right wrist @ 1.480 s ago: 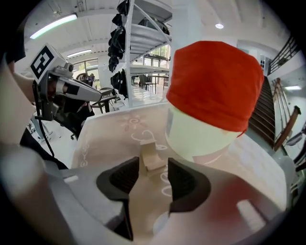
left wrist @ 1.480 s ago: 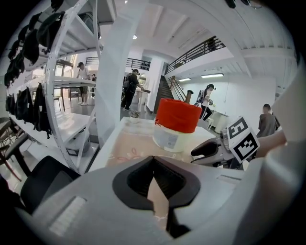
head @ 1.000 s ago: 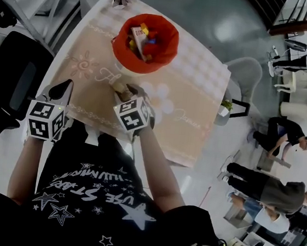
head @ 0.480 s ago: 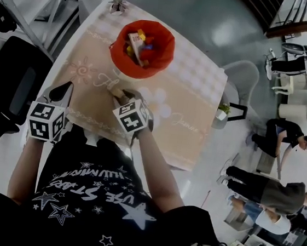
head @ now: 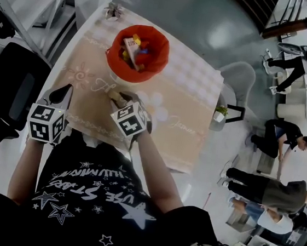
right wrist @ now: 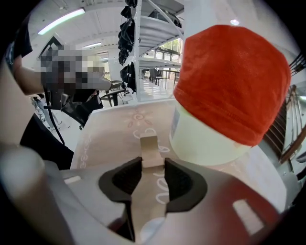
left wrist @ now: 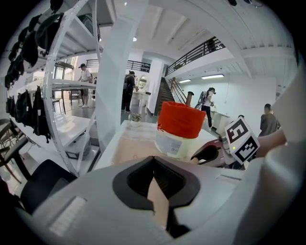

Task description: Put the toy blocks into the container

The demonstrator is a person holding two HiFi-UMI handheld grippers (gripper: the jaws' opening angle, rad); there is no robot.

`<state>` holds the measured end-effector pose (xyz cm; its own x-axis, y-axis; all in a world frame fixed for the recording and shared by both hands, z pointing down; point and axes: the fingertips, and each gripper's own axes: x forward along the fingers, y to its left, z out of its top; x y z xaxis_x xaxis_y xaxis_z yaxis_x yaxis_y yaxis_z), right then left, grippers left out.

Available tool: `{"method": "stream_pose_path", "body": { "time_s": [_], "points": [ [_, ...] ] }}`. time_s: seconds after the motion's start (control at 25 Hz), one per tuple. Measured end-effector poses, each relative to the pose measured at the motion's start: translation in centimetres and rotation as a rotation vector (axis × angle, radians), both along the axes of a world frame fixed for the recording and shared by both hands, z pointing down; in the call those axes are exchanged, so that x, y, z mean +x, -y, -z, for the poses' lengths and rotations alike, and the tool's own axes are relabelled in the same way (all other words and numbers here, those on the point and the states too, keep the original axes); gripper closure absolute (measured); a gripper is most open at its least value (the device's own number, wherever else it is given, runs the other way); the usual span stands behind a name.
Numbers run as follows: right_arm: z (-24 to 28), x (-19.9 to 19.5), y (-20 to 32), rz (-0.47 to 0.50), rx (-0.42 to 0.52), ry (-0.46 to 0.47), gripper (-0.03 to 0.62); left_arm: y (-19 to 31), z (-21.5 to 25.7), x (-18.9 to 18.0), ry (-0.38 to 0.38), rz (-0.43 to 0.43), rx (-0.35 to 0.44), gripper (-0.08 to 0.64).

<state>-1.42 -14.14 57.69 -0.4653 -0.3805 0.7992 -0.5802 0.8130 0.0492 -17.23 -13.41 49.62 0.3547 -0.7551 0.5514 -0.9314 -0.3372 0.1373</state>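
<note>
right tool (right wrist: 153,167): jaws have just been closing, now pinching beige wooden block (right wrist: 148,149) on worktop (head: 181,123) just beside red-lined container (right wrist: 210,136), probably for lifting | left tool (left wrist: 153,161): jaws together, empty, waiting aside

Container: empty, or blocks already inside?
Not empty. The head view looks down into the red-lined container and shows several coloured toy blocks lying inside. How deep the pile goes, cannot tell.

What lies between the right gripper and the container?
Bare tablecloth, in the right gripper view. The right gripper has just been closing its jaws on a tan block, beside the container.
</note>
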Motion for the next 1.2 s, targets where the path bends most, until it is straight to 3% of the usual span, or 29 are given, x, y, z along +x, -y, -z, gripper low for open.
{"method": "stream_pose_path", "body": {
  "time_s": [0.52, 1.0, 1.2],
  "points": [
    [6.3, -1.9, 1.2, 0.033, 0.131, 0.089, 0.439, 1.2, 1.2, 0.0, -0.006, -0.004, 0.034, 0.552],
    [10.8, -2.4, 1.4, 0.026, 0.205, 0.15, 0.439, 1.8, 2.6, 0.6, -0.015, -0.019, 0.069, 0.552],
    [13.0, -2.8, 1.1, 0.014, 0.221, 0.221, 0.439, 2.1, 4.0, 1.4, -0.031, -0.034, 0.104, 0.552]
  ]
}}
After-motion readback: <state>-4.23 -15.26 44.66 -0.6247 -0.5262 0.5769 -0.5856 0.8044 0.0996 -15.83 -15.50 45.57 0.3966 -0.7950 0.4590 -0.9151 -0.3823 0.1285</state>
